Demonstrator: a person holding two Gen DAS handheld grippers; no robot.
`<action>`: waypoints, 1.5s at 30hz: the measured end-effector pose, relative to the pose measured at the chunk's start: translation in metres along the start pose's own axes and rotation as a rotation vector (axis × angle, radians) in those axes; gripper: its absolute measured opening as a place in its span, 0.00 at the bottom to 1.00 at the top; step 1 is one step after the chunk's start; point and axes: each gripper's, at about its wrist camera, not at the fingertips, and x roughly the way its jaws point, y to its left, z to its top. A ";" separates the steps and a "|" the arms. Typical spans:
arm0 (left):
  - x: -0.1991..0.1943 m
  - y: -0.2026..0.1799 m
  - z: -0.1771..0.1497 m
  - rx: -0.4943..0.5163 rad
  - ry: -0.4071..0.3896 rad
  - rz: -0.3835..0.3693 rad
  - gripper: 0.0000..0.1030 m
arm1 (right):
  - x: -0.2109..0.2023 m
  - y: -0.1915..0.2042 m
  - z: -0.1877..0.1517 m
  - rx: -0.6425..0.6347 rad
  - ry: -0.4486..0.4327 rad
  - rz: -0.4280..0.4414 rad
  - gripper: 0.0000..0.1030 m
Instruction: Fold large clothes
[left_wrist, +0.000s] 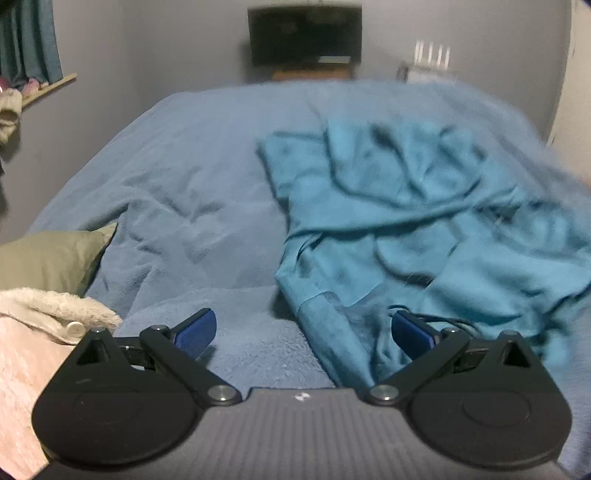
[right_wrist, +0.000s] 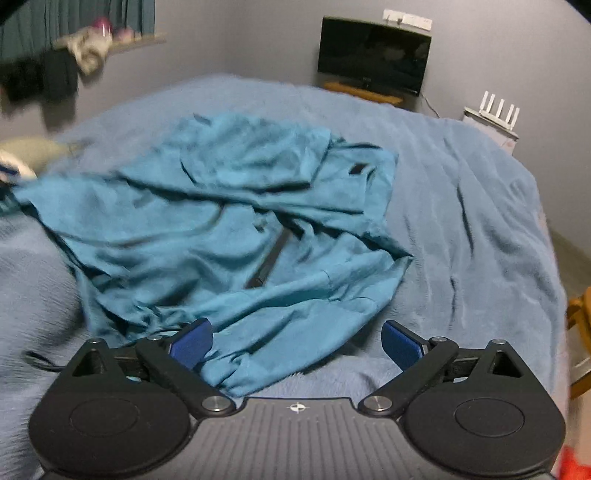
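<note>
Both sets of fingers are spread wide with nothing between the pads. Left gripper (left_wrist: 303, 332) sits low over the near edge of the bed (left_wrist: 177, 177), its right blue finger (left_wrist: 412, 332) just beside or maybe brushing the near hem of the teal garment (left_wrist: 399, 206), can't tell which. A thin dark cord (left_wrist: 443, 321) runs by that finger. Right gripper (right_wrist: 297, 341) hangs over the garment's (right_wrist: 221, 221) near edge too, with the left finger (right_wrist: 192, 341) over the cloth and the right finger (right_wrist: 400, 343) over bare blue blanket.

The garment is rumpled and unfolded, lying in a heap on the bed, with a dark strip (right_wrist: 267, 260) in its middle and a small dark tag (right_wrist: 356, 169) toward the far side. Lots of open blanket to its left in the left view and to its right in the right view.

Around the edges: a green pillow (left_wrist: 51, 258) and fluffy white fabric (left_wrist: 55, 306) at the left, a TV (right_wrist: 373, 55) on the far wall, a white router (right_wrist: 496, 114).
</note>
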 end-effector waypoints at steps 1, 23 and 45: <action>-0.008 0.003 -0.002 -0.003 -0.015 -0.031 0.99 | -0.009 -0.002 -0.001 -0.005 -0.022 0.027 0.96; -0.055 -0.025 -0.021 0.304 -0.045 -0.290 0.93 | 0.032 0.069 0.003 -0.635 0.139 0.119 0.80; -0.012 -0.049 -0.014 0.694 0.011 -0.398 0.81 | 0.048 0.044 0.013 -0.478 0.069 0.222 0.41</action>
